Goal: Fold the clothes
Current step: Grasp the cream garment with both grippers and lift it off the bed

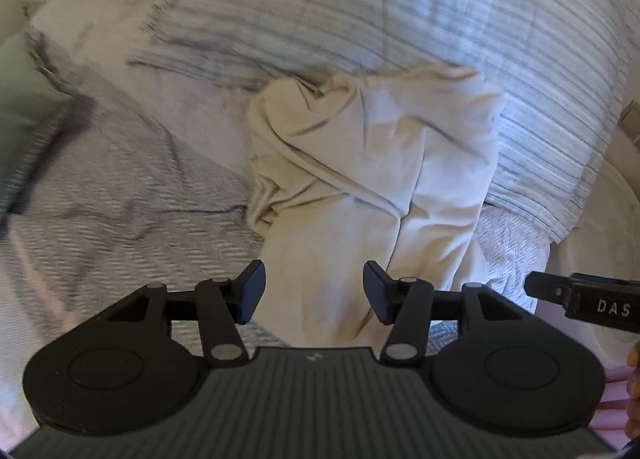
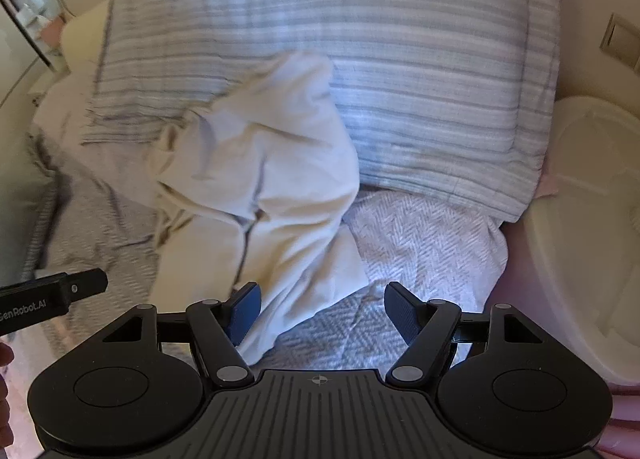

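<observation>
A crumpled cream-white garment (image 1: pixel 360 163) lies on the bed, its near end reaching toward me. In the left wrist view my left gripper (image 1: pixel 314 291) hangs open just above that near end, nothing pinched between its pads. The right wrist view shows the same garment (image 2: pixel 256 179) at centre left. My right gripper (image 2: pixel 322 315) is open over the garment's near right edge and the herringbone cover (image 2: pixel 420 243); its left pad lies over the cloth's edge, and whether it touches I cannot tell. Each gripper's tip shows at the side of the other's view.
A large blue-and-white striped pillow (image 1: pixel 400 7) lies behind the garment. The grey-white herringbone cover (image 1: pixel 120 199) is wrinkled on the left, next to a green pillow (image 1: pixel 24 107). A cream round piece of furniture (image 2: pixel 592 219) stands beside the bed on the right.
</observation>
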`<state>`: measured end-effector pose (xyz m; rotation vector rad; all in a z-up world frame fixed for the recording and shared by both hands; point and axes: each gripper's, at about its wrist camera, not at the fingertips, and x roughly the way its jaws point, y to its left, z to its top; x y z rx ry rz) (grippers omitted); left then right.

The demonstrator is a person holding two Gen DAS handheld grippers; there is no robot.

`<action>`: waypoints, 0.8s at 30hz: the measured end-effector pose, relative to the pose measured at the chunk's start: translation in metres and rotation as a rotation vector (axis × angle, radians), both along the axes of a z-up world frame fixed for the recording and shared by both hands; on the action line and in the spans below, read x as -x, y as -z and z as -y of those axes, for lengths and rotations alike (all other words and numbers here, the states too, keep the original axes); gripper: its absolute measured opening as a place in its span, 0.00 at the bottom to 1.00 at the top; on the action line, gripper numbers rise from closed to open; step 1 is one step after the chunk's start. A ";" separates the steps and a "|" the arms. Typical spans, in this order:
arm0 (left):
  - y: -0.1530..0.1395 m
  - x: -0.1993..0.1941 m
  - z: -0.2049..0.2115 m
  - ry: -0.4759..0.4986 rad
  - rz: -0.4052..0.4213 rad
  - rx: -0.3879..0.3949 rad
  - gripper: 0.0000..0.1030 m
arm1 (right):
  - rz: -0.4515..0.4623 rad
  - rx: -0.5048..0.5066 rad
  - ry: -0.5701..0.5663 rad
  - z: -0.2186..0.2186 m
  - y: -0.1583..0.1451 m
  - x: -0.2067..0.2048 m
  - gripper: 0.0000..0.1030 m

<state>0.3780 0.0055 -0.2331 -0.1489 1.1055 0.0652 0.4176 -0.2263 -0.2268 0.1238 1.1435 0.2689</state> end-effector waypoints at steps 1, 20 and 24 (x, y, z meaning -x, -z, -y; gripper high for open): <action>0.010 -0.007 -0.002 0.007 -0.009 0.018 0.48 | -0.011 -0.006 0.010 0.000 0.008 -0.006 0.70; 0.139 -0.060 -0.049 -0.061 -0.040 0.236 0.45 | -0.037 -0.133 0.119 -0.015 0.120 -0.089 0.70; 0.141 -0.057 -0.040 -0.063 -0.029 0.218 0.40 | -0.028 -0.137 0.077 -0.013 0.123 -0.086 0.31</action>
